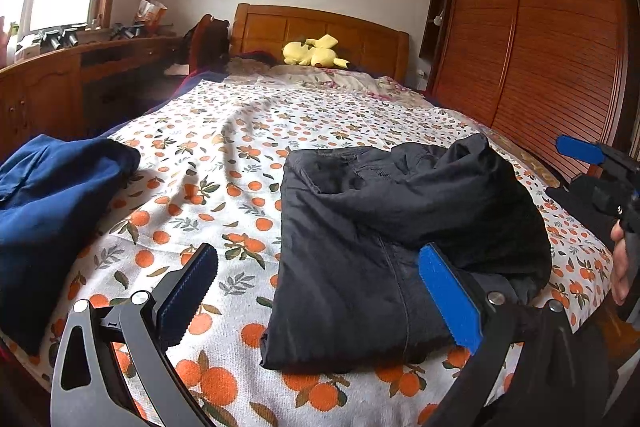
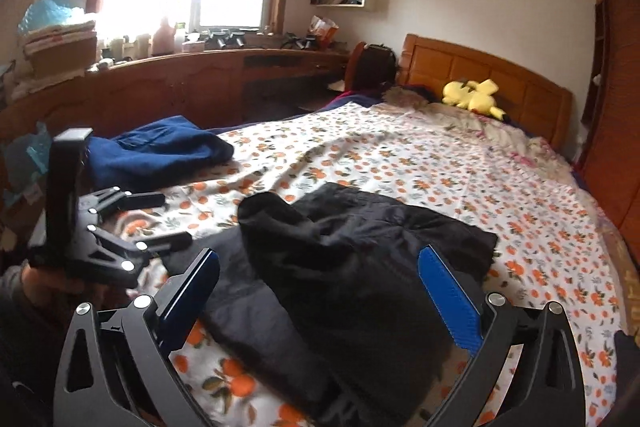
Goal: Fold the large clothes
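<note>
One black jacket [image 1: 400,227] lies folded into a thick, roughly square bundle near the foot of the bed [image 1: 248,131], on the orange-print sheet [image 1: 224,187], its hood or collar part heaped loosely on top toward the right side. Fabric looks like thin, slightly shiny padded shell – judged light for its bulk, soft, with no stiffness, and probably slippery layer on layer, so the stack may slide apart if lifted by one edge. Best hold, as a judgement: pinch through all layers at the near folded edge, one grip at each corner, or press the loose top lump flat first.

Left gripper [image 1: 320,303] – jaws spread wide, nothing between the pads; its right blue pad sits over the near edge of the jacket without clamping it. Right gripper [image 2: 320,299] – jaws at full spread, empty, hanging just above the jacket; view slightly blurred.

Further out: a dark blue garment [image 1: 52,203] lies crumpled at the left edge of the bed, well apart from the jacket. Yellow plush toy [image 1: 314,51] rests at the headboard
</note>
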`<control>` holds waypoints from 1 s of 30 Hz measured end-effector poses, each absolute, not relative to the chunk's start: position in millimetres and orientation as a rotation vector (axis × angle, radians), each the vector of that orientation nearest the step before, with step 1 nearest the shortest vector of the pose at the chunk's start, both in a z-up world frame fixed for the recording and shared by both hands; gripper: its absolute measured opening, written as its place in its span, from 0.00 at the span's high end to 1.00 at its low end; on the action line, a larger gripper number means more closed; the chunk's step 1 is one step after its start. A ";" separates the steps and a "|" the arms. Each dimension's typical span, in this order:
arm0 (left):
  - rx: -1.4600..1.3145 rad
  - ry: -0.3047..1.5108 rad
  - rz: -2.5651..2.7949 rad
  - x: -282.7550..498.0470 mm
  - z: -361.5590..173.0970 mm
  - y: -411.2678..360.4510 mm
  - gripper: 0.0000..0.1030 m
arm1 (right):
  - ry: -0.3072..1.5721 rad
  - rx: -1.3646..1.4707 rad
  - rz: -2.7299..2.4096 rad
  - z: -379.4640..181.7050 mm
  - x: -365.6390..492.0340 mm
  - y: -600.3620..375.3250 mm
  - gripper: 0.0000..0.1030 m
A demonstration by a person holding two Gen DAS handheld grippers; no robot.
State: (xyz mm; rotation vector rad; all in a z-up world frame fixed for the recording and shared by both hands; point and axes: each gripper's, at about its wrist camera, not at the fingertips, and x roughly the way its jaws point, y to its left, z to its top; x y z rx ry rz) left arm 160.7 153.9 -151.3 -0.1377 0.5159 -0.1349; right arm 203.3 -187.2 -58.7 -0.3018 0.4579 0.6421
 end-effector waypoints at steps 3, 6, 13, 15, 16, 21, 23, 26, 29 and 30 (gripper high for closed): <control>-0.135 0.512 -0.142 162.9 -147.5 149.0 0.02 | 0.434 -0.299 0.610 -65.2 200.3 -199.9 0.07; -0.137 0.507 -0.162 167.3 -141.5 140.6 0.02 | 0.386 -0.351 0.543 -71.8 195.7 -208.0 0.07; -0.100 0.497 -0.192 181.3 -121.2 113.9 0.02 | 0.346 -0.407 0.499 -95.0 188.5 -226.8 0.07; -0.092 0.497 -0.201 186.2 -116.1 104.8 0.02 | 0.359 -0.386 0.505 -101.4 189.4 -234.8 0.07; -0.089 0.500 -0.209 188.1 -114.9 101.3 0.02 | 0.365 -0.377 0.506 -103.8 190.2 -238.2 0.07; -0.055 0.515 -0.241 198.8 -109.5 78.1 0.10 | 0.397 -0.327 0.518 -114.6 193.4 -254.1 0.07; -0.047 0.529 -0.253 203.1 -108.8 70.3 0.21 | 0.400 -0.310 0.518 -116.2 195.4 -259.3 0.07; -0.042 0.550 -0.268 208.9 -109.4 63.4 0.31 | 0.410 -0.291 0.520 -116.4 198.0 -263.0 0.07; -0.034 0.557 -0.277 214.3 -108.5 59.8 0.37 | 0.418 -0.281 0.517 -117.5 200.5 -265.0 0.07; -0.028 0.565 -0.285 216.4 -108.2 57.4 0.38 | 0.421 -0.278 0.517 -118.0 201.4 -265.3 0.07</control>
